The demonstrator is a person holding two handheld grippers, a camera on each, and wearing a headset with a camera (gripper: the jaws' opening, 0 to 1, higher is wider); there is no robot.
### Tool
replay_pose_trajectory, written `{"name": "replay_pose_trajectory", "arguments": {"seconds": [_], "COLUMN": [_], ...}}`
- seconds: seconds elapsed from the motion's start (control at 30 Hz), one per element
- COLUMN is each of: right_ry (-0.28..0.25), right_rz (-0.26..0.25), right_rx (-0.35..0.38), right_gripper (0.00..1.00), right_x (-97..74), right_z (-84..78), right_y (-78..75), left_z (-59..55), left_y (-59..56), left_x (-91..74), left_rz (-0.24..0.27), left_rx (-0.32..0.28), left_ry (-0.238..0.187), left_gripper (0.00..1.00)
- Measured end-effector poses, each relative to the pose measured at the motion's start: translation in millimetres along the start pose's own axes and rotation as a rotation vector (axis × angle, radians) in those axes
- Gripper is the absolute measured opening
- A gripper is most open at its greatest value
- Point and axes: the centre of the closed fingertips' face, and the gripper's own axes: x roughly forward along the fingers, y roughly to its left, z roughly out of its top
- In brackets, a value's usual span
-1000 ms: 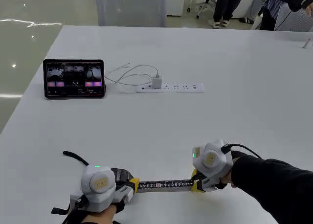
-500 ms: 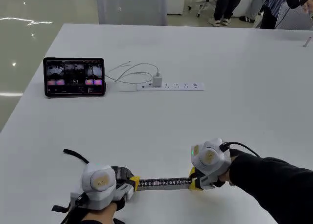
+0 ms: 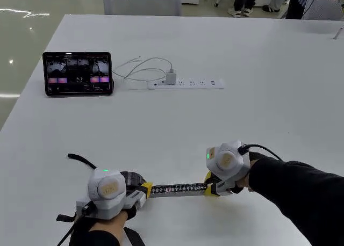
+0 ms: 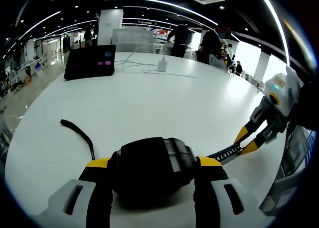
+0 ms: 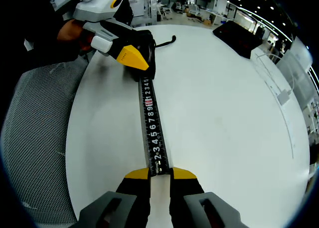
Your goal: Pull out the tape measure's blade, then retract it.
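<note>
Clamping tape measure case (image 4: 152,168) at lower left: left gripper (image 3: 143,190); right gripper (image 5: 160,175) nips extended blade (image 5: 151,123) tip, bottom centre.

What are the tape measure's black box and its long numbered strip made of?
The box looks like matte black plastic, maybe rubbery: it has moulded ribs and little shine. The strip looks like thin painted metal, dark with white printed numbers, lying stiff and straight, though I can't be sure.

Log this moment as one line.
left claw: shut on tape measure | right claw: shut on blade | blade: out between claws
</note>
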Motion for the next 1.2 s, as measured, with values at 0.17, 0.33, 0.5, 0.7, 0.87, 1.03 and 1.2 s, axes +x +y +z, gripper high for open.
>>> {"name": "replay_pose_trajectory", "arguments": {"seconds": [0.17, 0.33, 0.5, 0.7, 0.87, 1.03, 1.2], "right_ry": [-0.003, -0.003, -0.002, -0.002, -0.002, -0.003, -0.004], "right_rz": [0.000, -0.001, -0.003, -0.005, -0.001, 0.002, 0.004], "right_rx": [0.004, 0.006, 0.005, 0.001, 0.004, 0.003, 0.002], "right_gripper": [0.10, 0.10, 0.10, 0.10, 0.10, 0.10, 0.10], "right_x": [0.7, 1.5, 2.2, 2.9, 3.7, 4.4, 5.3], "right_z": [1.3, 3.1, 4.9, 6.6, 8.3, 10.2, 12.1], "right_y": [-0.4, -0.2, 0.1, -0.4, 0.0, 0.6, 1.2], "left_z": [-0.3, -0.2, -0.3, -0.3, -0.3, -0.3, -0.2], "left_y": [0.0, 0.1, 0.0, 0.0, -0.2, -0.1, 0.0], "left_x": [-0.2, -0.3, -0.7, -0.9, -0.9, -1.1, -1.0], "left_rz": [0.001, 0.000, -0.001, -0.002, -0.003, -0.005, -0.004], "left_rx": [0.000, 0.000, 0.000, -0.001, -0.003, -0.004, -0.004], "left_ry": [0.001, 0.001, 0.002, 0.002, 0.003, 0.003, 0.002], "left_gripper": [0.62, 0.62, 0.62, 0.62, 0.61, 0.61, 0.61]}}
